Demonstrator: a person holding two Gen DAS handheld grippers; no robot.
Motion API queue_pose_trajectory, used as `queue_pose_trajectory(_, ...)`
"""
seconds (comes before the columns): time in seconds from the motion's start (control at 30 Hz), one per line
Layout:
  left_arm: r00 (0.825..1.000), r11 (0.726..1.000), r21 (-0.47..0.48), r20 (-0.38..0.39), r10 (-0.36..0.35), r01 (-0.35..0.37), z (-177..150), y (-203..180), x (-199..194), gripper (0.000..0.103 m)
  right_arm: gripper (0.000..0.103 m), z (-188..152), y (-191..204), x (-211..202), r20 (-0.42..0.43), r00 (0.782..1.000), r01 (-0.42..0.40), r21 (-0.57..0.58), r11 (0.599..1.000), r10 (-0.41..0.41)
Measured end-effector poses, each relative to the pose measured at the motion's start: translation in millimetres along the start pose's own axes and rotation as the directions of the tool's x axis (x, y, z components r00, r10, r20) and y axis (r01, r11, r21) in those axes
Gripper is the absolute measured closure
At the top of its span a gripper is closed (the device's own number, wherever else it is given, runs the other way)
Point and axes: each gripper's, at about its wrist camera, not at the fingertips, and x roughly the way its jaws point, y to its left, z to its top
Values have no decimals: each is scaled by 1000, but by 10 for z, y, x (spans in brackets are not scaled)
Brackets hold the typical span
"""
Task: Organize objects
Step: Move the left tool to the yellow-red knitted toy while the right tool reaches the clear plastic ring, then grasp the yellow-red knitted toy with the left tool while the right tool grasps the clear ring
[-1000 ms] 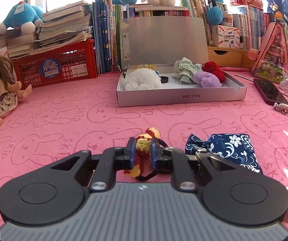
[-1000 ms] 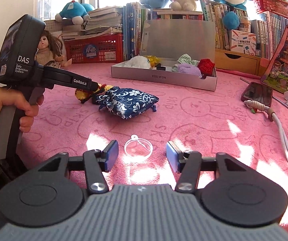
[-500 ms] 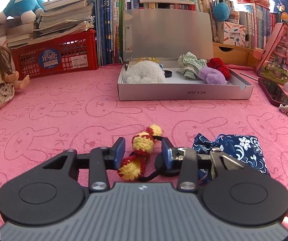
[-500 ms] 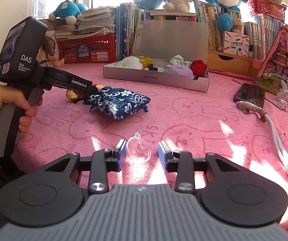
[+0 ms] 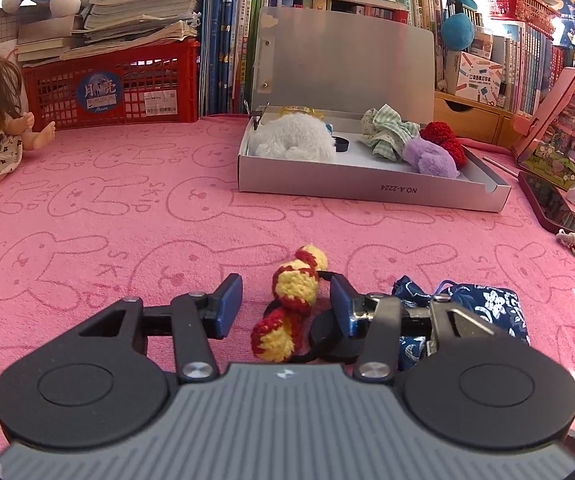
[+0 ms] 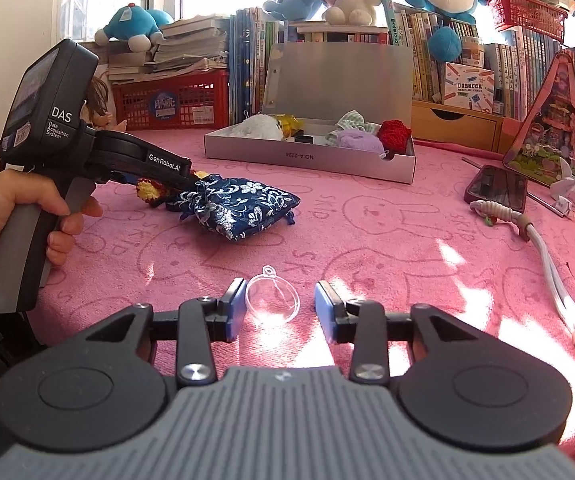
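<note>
Both fingers just opened: left gripper [image 5: 285, 304] straddles crochet toy [image 5: 287, 308], right gripper [image 6: 279, 306] clear bauble [image 6: 273, 300], gaps each side.

clear ornament [image 6: 273, 300] between parted tongs [image 6: 280, 311]

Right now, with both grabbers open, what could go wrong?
The clear plastic bauble lies between the right gripper jaws, which just opened; it looks smooth and round, so it might squirt out when squeezed.

The red-and-yellow crocheted toy sits off-centre in the left gripper, near the blue floral pouch, which could get snagged.
</note>
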Motion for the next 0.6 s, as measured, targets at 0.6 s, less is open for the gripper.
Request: queue_pose_trajectory(0.6,999,999,42,30,14,-16,-9,-80,-194,75,70,40,23,-9,5,999,-34,4,999,34)
